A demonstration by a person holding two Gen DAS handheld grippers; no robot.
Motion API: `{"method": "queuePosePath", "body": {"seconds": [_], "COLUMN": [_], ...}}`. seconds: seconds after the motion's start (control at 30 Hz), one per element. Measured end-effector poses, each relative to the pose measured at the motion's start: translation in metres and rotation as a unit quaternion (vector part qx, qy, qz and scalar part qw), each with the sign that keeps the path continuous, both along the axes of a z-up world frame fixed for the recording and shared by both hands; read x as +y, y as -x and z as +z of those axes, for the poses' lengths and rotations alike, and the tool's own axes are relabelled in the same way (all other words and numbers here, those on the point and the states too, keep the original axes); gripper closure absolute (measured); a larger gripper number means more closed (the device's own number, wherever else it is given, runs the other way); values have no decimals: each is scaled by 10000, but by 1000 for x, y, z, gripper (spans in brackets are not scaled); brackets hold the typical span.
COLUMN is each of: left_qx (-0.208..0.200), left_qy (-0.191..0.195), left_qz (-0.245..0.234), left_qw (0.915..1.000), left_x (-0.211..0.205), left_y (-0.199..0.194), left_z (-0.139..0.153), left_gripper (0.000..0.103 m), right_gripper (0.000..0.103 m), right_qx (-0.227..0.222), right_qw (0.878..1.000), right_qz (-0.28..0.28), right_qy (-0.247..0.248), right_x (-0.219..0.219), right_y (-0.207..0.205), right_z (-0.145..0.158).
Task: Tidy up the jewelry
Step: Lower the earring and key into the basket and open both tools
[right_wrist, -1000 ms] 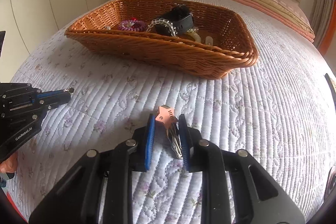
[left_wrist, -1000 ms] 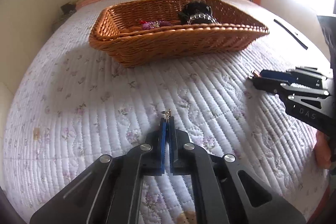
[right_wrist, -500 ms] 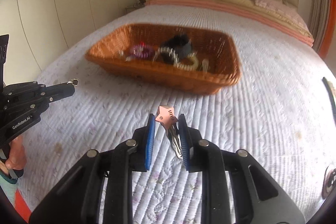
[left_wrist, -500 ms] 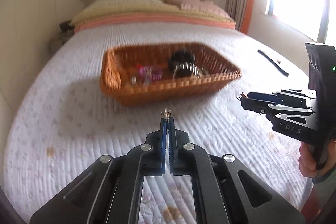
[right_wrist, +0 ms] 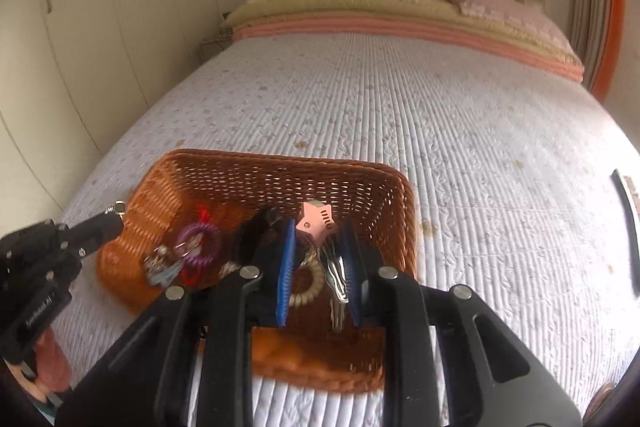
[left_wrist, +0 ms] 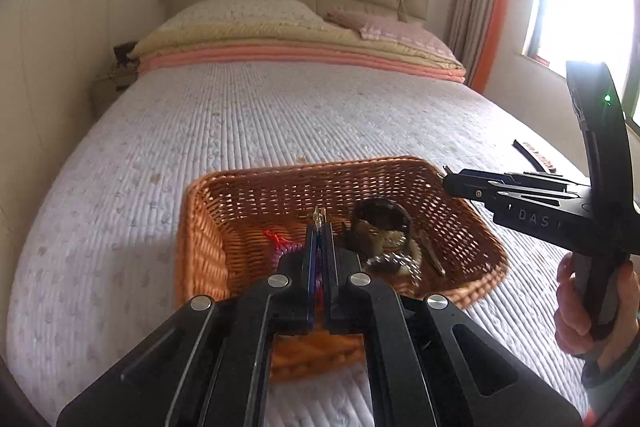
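Observation:
A brown wicker basket point(left_wrist: 464, 227) point(right_wrist: 360, 183) sits on the quilted bed. My left gripper point(left_wrist: 319, 227) is shut on a small gold piece of jewelry point(left_wrist: 319, 215) and holds it over the basket. My right gripper point(right_wrist: 318, 239) is shut on a hair clip with a pink star point(right_wrist: 316, 225), also over the basket. The basket holds a purple coil hair tie point(right_wrist: 200, 243), a black scrunchie point(left_wrist: 380, 217), a beige coil tie point(right_wrist: 308, 287) and small metal pieces. Each gripper shows in the other's view, the right point(left_wrist: 450, 181) and the left point(right_wrist: 114, 213).
The bed's white quilt point(right_wrist: 400, 115) spreads around the basket. Folded blankets and pillows point(left_wrist: 280, 39) lie at the headboard. A dark strip point(right_wrist: 624, 211) lies on the quilt to the right. Wardrobes point(right_wrist: 120, 7) stand left, a window point(left_wrist: 580, 7) right.
Both grippers have risen from the quilt and moved forward over the basket, each still carrying its item. The basket now lies right under the fingertips.

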State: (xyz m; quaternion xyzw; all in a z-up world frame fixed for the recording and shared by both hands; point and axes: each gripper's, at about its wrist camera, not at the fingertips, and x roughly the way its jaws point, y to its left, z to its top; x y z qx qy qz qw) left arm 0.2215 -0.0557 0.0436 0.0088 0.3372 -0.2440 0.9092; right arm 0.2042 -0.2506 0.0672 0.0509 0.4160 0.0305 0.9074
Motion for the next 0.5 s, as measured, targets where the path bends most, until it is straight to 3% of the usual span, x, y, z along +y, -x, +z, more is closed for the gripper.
{"method": "queuePosePath", "body": {"seconds": [0.13, 0.37, 0.4, 0.47, 0.5], "left_qx": [301, 532, 528, 478, 381], "left_qy": [-38, -19, 7, 122, 169], "left_qz": [55, 202, 216, 240, 284], "left_qw": [9995, 9984, 9984, 9985, 9987], "left_x": [-11, -13, -12, -7, -4], "left_y": [-26, -37, -37, -32, -28], "left_z": [-19, -40, -40, -37, -34], "left_gripper": [103, 101, 97, 67, 65], "right_gripper": [83, 82, 82, 71, 66], "right_qx": [401, 631, 628, 574, 537], "right_qw": [9990, 9975, 9975, 9978, 9980], "right_qz": [-194, -205, -186, -207, -202], "right_qy": [-92, -228, -276, -254, -255], "right_x": [-8, -14, -15, -14, -14], "right_y": [-28, -31, -30, -29, -27], "right_z": [-24, -43, -44, -42, -40]}}
